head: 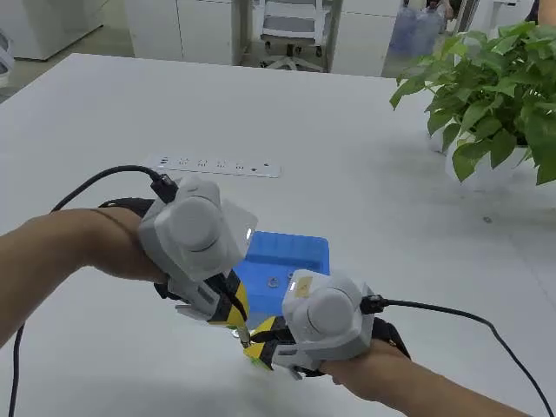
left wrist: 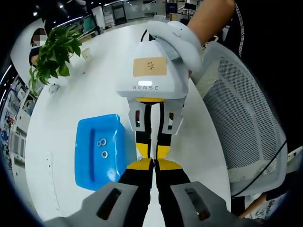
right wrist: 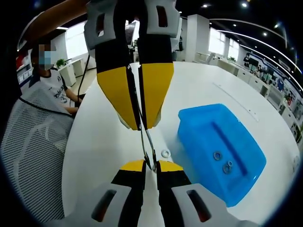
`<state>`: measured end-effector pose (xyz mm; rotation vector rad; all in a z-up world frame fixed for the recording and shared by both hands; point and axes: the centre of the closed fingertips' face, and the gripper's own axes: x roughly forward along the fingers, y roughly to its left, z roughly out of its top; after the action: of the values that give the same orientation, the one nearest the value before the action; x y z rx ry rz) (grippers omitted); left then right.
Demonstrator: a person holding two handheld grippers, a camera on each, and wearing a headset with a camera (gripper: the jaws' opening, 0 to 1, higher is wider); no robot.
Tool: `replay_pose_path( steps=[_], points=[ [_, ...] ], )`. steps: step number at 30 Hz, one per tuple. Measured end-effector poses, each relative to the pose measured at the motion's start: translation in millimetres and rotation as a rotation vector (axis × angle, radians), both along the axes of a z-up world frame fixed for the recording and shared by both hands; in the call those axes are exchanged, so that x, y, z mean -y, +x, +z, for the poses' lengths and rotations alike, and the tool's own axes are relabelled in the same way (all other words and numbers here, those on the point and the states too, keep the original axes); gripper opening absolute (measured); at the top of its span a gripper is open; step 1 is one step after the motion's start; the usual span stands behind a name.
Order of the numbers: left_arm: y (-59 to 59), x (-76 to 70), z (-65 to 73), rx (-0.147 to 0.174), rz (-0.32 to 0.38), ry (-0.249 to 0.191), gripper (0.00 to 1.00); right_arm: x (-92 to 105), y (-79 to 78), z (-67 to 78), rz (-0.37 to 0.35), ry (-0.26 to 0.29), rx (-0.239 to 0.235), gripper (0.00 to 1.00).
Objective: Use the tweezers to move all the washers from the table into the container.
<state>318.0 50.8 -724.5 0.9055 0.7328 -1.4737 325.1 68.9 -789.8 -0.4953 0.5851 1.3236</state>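
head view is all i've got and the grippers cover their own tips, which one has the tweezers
observer: the left gripper. The right gripper view shows the tweezers clamped between its yellow jaws, with the tips reaching down to the right gripper.
operator: ok, any washer left outside the box
observer: one. A washer lies on the table right beside the tweezer tips, just short of the blue container.
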Motion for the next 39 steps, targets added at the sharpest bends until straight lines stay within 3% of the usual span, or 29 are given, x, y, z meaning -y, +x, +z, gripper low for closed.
replay_pose_path(
  steps=[24,39],
  points=[
    [5.6,0.2,-1.1,-0.008,0.009,0.005,0.06,-2.1,5.3,-1.9,0.003,0.009,-0.007,0.11],
    [14.3,3.5,-1.5,-0.007,0.000,0.015,0.06,-3.1,7.6,4.3,-0.013,0.027,-0.007,0.12]
  ],
)
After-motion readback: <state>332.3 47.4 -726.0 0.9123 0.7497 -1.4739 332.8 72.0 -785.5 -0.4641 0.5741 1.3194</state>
